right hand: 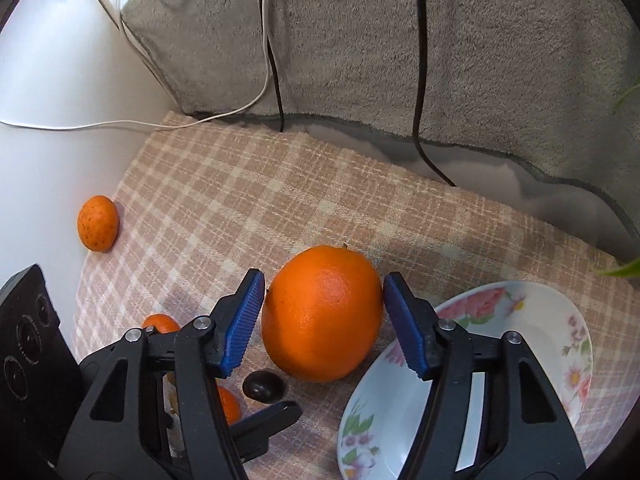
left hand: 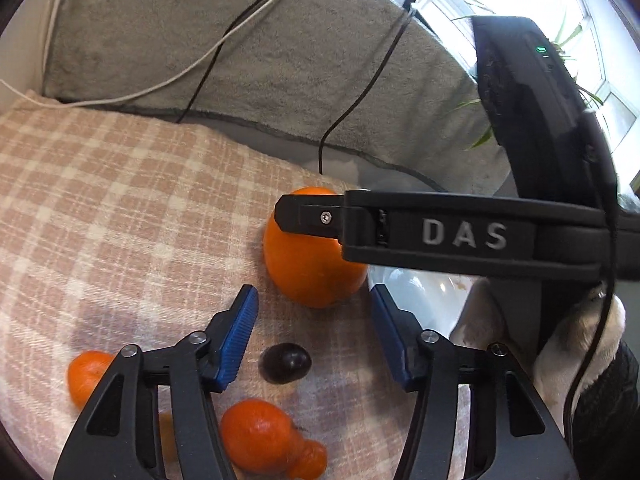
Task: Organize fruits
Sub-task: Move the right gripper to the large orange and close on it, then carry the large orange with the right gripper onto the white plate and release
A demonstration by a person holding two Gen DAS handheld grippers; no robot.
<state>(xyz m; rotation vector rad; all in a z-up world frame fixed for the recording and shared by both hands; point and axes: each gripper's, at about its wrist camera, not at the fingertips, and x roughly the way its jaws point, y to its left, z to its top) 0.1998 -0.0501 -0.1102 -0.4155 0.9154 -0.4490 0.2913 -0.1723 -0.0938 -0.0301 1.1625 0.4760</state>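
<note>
A large orange (right hand: 322, 314) sits on the checked cloth (right hand: 240, 200) between the blue pads of my right gripper (right hand: 324, 300), which is open around it. The pads stand close to its sides. A floral plate (right hand: 520, 344) lies just right of it. A dark plum (right hand: 262, 387) lies below the orange. My left gripper (left hand: 314, 316) is open and empty above the plum (left hand: 285, 362), with the orange (left hand: 308, 264) ahead. Small tangerines (left hand: 256, 434) lie near its left finger (left hand: 236, 344). The right gripper's body crosses the left wrist view.
One tangerine (right hand: 98, 222) lies off the cloth at the left, on the white surface. A grey towel (right hand: 400, 40) covers the back, with black and white cables (right hand: 272, 60) hanging over it. A black device (right hand: 28, 344) stands at the left.
</note>
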